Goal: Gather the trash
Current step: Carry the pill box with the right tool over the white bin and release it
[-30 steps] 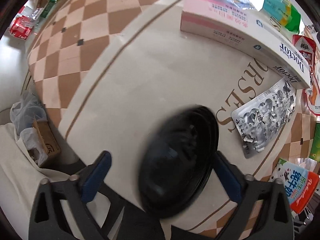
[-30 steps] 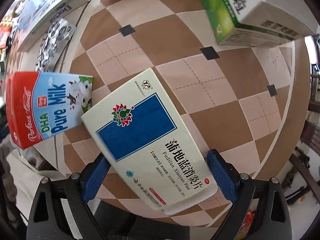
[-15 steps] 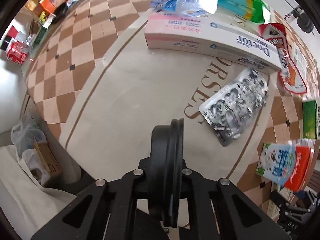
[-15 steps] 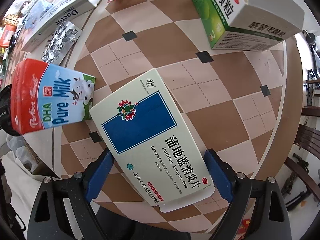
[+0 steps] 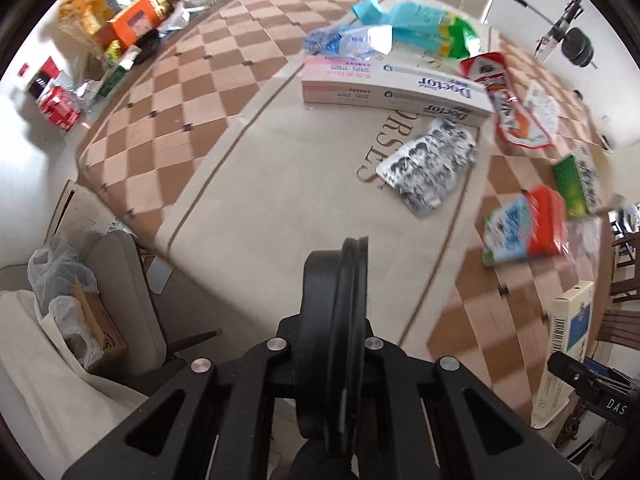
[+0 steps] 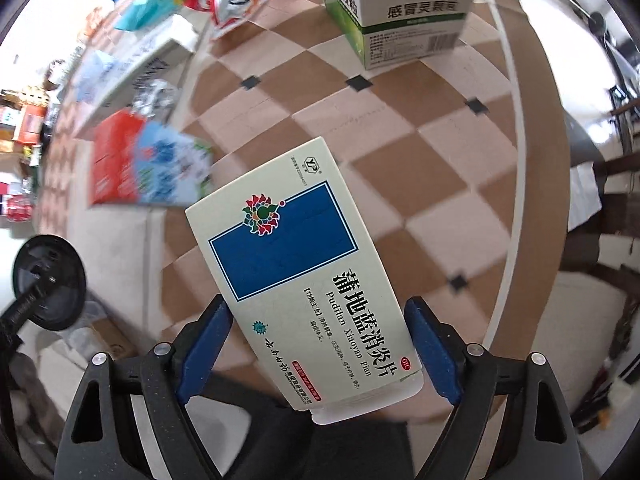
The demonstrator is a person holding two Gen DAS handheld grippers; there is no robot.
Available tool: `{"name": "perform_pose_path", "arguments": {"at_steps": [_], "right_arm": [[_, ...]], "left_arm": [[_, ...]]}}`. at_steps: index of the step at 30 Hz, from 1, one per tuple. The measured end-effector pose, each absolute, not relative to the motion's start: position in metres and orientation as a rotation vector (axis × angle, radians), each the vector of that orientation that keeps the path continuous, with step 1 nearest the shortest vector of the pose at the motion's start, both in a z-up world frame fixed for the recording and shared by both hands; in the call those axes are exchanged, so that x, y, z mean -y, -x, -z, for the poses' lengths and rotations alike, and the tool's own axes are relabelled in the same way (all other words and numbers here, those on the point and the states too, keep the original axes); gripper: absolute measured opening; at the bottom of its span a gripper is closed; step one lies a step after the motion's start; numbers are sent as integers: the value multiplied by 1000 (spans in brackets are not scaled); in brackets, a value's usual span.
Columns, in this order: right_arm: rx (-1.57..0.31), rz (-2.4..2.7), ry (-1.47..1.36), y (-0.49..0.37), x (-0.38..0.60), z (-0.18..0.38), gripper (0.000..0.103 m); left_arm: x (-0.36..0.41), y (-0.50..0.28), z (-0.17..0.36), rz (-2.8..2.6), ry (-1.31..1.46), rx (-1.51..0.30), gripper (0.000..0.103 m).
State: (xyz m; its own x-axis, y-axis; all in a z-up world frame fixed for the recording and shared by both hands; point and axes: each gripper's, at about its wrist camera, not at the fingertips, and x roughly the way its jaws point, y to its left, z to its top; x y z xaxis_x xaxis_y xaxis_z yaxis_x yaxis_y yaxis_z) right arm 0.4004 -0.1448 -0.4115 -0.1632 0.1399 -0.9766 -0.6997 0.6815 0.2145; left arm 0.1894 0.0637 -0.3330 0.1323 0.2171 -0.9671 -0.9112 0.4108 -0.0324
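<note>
Left claw (image 5: 334,344) clamps black lid (image 5: 334,320) edge-on above desk (image 5: 280,168); right claw (image 6: 316,344) grips pill box (image 6: 304,272), lifted.

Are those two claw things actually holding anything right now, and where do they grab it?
The left gripper clamps a black lid edge-on at its lower rim. The right gripper holds the Pudilan medicine box by the long sides, near its lower end.

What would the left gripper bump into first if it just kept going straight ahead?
Probably the bare cream cloth on the table; the left gripper, shut on a black lid, points there. The foil pill sheet lies right of that line. Depth is uncertain.
</note>
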Motion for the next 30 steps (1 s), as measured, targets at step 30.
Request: {"name": "perform_pose_path", "arguments": {"at_steps": [30], "right_arm": [[-1891,-785,696,-161,230,728,86]], "left_arm": [[20,-63,698,-709,1479,-1270,6]]}}
